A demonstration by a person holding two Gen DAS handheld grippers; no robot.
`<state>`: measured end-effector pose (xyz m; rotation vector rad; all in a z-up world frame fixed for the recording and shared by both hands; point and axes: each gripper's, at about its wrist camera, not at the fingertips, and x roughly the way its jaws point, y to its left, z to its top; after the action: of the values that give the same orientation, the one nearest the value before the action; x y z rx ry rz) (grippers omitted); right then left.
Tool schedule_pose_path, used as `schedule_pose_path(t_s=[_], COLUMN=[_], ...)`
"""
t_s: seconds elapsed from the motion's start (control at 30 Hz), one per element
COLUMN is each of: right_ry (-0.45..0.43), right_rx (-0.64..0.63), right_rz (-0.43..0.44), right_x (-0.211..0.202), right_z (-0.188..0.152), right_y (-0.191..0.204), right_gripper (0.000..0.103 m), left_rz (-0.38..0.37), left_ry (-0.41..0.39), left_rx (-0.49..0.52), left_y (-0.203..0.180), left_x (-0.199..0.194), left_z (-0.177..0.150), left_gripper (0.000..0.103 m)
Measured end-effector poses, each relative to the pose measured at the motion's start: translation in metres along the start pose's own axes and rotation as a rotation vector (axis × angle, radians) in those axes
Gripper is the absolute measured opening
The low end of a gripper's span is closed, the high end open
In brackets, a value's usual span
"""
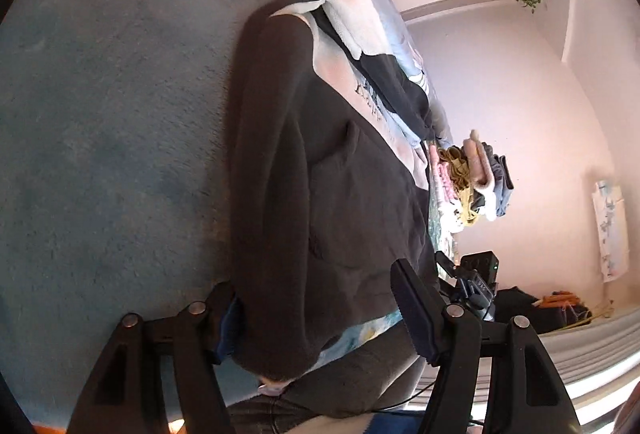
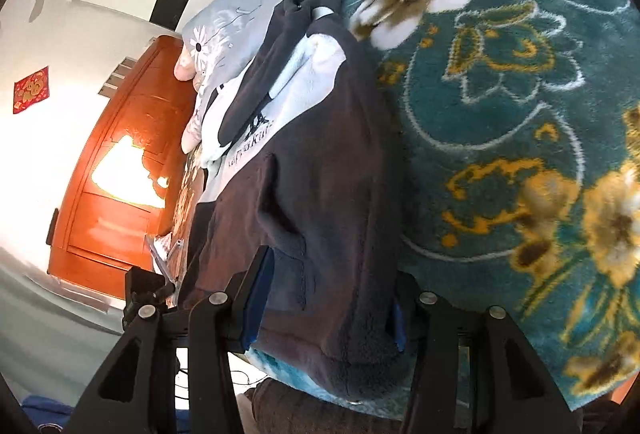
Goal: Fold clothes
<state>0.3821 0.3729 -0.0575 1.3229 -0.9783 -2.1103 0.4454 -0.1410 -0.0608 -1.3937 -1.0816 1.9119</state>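
Observation:
A dark fleece jacket (image 1: 320, 173) with a white upper panel and printed lettering lies lengthwise on the teal blanket (image 1: 100, 113). Its hem is nearest me, at the bed's edge. In the left wrist view my left gripper (image 1: 324, 318) straddles one hem corner. The thick folded fabric fills the space between the pads, and the left finger is half buried in it. In the right wrist view the same jacket (image 2: 312, 193) bulges between the blue pads of my right gripper (image 2: 328, 306), which is shut on the other hem corner. Creases run out from the left pad.
The blanket (image 2: 500, 113) has a pattern of gold and white flowers. A light blue duvet (image 2: 240, 13) lies beyond the jacket's hood. A pile of clothes (image 1: 476, 177) sits on the bed's far side. An orange wooden door (image 2: 120, 173) stands at the left, and a person's trousers (image 1: 360, 386) are close below the hem.

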Motion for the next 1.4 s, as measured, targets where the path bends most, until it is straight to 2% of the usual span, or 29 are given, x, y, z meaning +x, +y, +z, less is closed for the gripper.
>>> schedule_pose_path(t_s=[0.07, 0.1, 0.17, 0.2, 0.23, 0.33, 0.4, 0.57, 0.67, 0.73, 0.83, 0.93, 1.03, 1.13, 1.23, 1.33, 1.4], right_ry=[0.004, 0.006, 0.009, 0.01, 0.01, 0.019, 0.031, -0.015, -0.058, -0.081, -0.111, -0.125, -0.115, -0.109, -0.096, -0.079, -0.076], right_rx=[0.009, 0.014, 0.034, 0.05, 0.059, 0.022, 0.007, 0.034, 0.018, -0.002, -0.025, -0.034, -0.018, 0.046, 0.129, 0.234, 0.316], right_rz=[0.0, -0.009, -0.027, -0.025, -0.026, -0.062, -0.038, 0.146, 0.248, 0.29, 0.334, 0.339, 0.289, 0.227, 0.177, 0.142, 0.153], right_x=[-0.005, -0.007, -0.009, -0.009, -0.01, -0.011, -0.015, -0.032, -0.039, -0.044, -0.048, -0.04, -0.018, 0.011, 0.044, 0.08, 0.09], right_z=[-0.005, -0.007, -0.011, -0.012, -0.014, -0.016, -0.017, -0.013, 0.003, 0.017, 0.047, 0.093, 0.154, 0.217, 0.254, 0.281, 0.283], right_y=[-0.005, -0.008, -0.015, -0.019, -0.022, -0.016, -0.011, -0.01, 0.005, 0.018, 0.039, 0.056, 0.064, 0.056, 0.035, 0.011, -0.006], right_gripper=[0.046, 0.036, 0.024, 0.019, 0.017, 0.015, 0.013, 0.012, 0.012, 0.012, 0.012, 0.012, 0.012, 0.012, 0.012, 0.013, 0.015], left_rz=[-0.015, -0.008, 0.034, 0.049, 0.063, 0.088, 0.095, 0.001, -0.053, -0.066, -0.082, -0.08, -0.071, -0.035, 0.016, 0.051, 0.021], left_ry=[0.001, -0.003, -0.006, -0.009, -0.013, -0.026, -0.03, -0.087, -0.12, -0.14, -0.168, -0.188, -0.205, -0.219, -0.219, -0.188, -0.166], left_rx=[-0.035, -0.05, -0.09, -0.112, -0.134, -0.13, -0.085, -0.062, 0.002, 0.066, 0.135, 0.158, 0.167, 0.126, 0.066, -0.002, -0.061], left_y=[0.005, 0.007, 0.011, 0.014, 0.018, 0.016, 0.006, -0.015, -0.042, -0.063, -0.086, -0.095, -0.099, -0.09, -0.068, -0.043, -0.027], left_x=[-0.003, -0.002, 0.0, 0.0, 0.0, -0.001, -0.009, -0.035, -0.043, -0.046, -0.048, -0.04, -0.028, -0.001, 0.031, 0.059, 0.07], left_z=[-0.004, -0.004, -0.006, -0.007, -0.007, -0.007, -0.008, 0.005, 0.024, 0.042, 0.087, 0.144, 0.203, 0.262, 0.308, 0.329, 0.335], left_gripper=[0.065, 0.061, 0.043, 0.038, 0.027, 0.024, 0.023, 0.023, 0.023, 0.023, 0.023, 0.023, 0.023, 0.023, 0.023, 0.023, 0.024])
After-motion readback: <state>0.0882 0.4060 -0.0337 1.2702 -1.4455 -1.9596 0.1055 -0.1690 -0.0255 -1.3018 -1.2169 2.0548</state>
